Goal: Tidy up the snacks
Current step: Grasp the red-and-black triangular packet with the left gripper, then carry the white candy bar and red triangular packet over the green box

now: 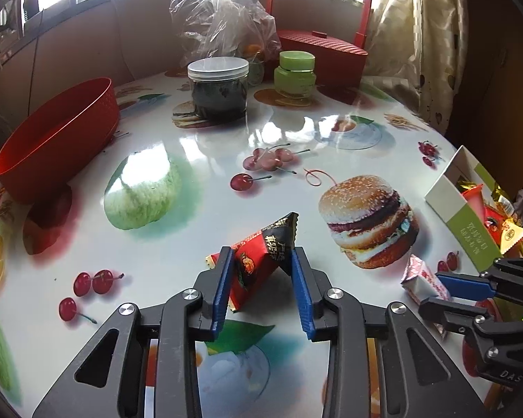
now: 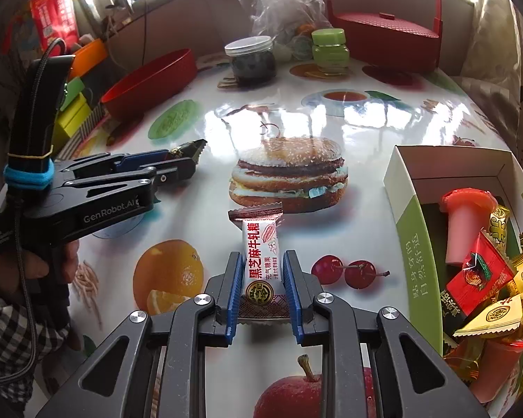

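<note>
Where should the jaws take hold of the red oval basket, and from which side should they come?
Grip the basket's thin upright wall at the rim nearest the table's middle, coming from above, one jaw inside and one outside. The body looks far too wide to span, and its open top leaves the rim free. Both grippers hold snacks now.

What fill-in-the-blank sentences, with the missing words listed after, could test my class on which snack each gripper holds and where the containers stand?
1. The left gripper is shut on a triangular red and ____ packet.
2. The right gripper is shut on a long ____ candy.
3. The box of snacks has a ____ side.
4. The empty bowl is ____.

Missing words: black; white; green; red
</note>
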The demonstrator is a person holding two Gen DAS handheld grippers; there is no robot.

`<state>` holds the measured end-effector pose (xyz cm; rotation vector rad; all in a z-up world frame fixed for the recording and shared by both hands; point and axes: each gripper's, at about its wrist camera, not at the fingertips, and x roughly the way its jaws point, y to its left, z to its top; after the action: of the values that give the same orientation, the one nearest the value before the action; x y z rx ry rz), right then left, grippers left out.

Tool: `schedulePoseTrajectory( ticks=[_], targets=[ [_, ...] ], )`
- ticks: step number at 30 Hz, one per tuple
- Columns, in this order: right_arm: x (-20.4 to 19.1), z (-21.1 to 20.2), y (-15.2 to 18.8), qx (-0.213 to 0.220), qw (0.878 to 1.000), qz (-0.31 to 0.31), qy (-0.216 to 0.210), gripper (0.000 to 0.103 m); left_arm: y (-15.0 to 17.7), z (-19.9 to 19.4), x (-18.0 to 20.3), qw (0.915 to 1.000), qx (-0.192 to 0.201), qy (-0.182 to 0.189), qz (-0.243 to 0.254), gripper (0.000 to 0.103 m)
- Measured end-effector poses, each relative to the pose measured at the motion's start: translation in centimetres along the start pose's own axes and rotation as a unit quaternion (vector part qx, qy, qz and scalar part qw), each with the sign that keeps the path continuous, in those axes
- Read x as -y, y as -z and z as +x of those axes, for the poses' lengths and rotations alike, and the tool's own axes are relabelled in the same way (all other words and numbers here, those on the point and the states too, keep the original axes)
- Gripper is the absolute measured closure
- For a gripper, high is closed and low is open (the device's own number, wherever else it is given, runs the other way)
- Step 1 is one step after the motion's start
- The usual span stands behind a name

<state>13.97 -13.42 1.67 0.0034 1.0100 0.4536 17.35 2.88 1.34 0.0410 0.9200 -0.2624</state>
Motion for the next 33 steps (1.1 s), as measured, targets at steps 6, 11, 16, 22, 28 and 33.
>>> schedulePoseTrajectory(
  ticks=[6, 11, 16, 22, 28, 33],
  targets=[
    [0.2, -0.2, 0.2, 0.002, 1.000, 0.003, 0.000, 0.080, 0.3, -0.5, 0.3, 1.0000, 0.006, 0.005, -0.006, 0.070],
    [0.1, -0.4, 0.4, 0.004, 1.000, 0.004, 0.005, 0.080, 0.4, -1.2, 0.6, 0.9999, 0.011, 0.006, -0.007, 0.070],
    [0.1, -0.7, 0.5, 0.007, 1.000, 0.007, 0.012, 0.082, 0.7, -1.8, 1.0, 0.9998, 0.015, 0.011, -0.009, 0.070],
    [0.0, -1.5, 0.7, 0.019, 1.000, 0.008, 0.017, 0.082, 0.9, -3.0, 1.5, 0.9995, 0.026, 0.017, -0.007, 0.070],
    [-0.1, -1.9, 1.0, 0.021, 1.000, 0.010, 0.019, 0.083, 1.3, -3.7, 1.9, 0.9994, 0.027, 0.018, -0.005, 0.070],
    [-0.2, -1.5, 1.5, 0.010, 1.000, 0.010, 0.019, 0.083, 1.9, -3.8, 2.0, 0.9995, 0.023, 0.018, -0.008, 0.070]
  ],
)
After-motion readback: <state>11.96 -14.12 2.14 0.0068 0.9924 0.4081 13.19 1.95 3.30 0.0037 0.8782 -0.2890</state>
